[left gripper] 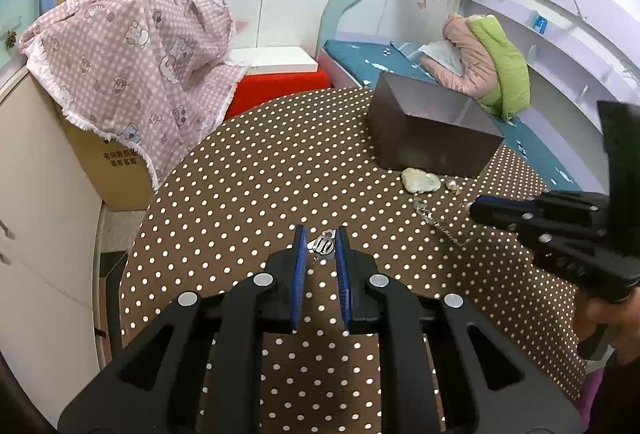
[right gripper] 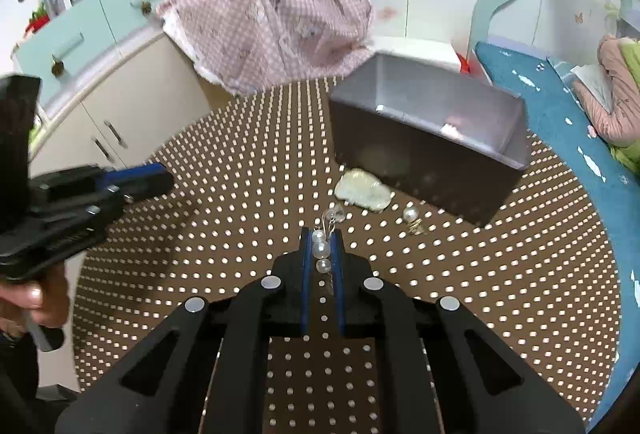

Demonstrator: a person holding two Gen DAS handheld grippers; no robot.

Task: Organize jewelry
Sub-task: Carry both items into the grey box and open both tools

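Your left gripper (left gripper: 321, 246) is clamped on a small silver charm (left gripper: 323, 244), lifted clear of the dotted table (left gripper: 240, 193). Your right gripper (right gripper: 322, 248) is clenched on a string of pearls (right gripper: 321, 252), pinched near the fingertips, likely for carrying. The open dark box (right gripper: 420, 149) sits ahead, probably their destination. A pale pendant (right gripper: 362, 191) and a pearl earring (right gripper: 411, 218) lie just beside it.

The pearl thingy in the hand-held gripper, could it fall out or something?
Maybe. The right hand-held gripper pinches the pearl jewelry only near its fingertips, so it could slip onto the dotted table. The left hand-held gripper also holds a small silver charm right at its tips. The dark box has tall walls, so a dangling piece could catch on the rim.
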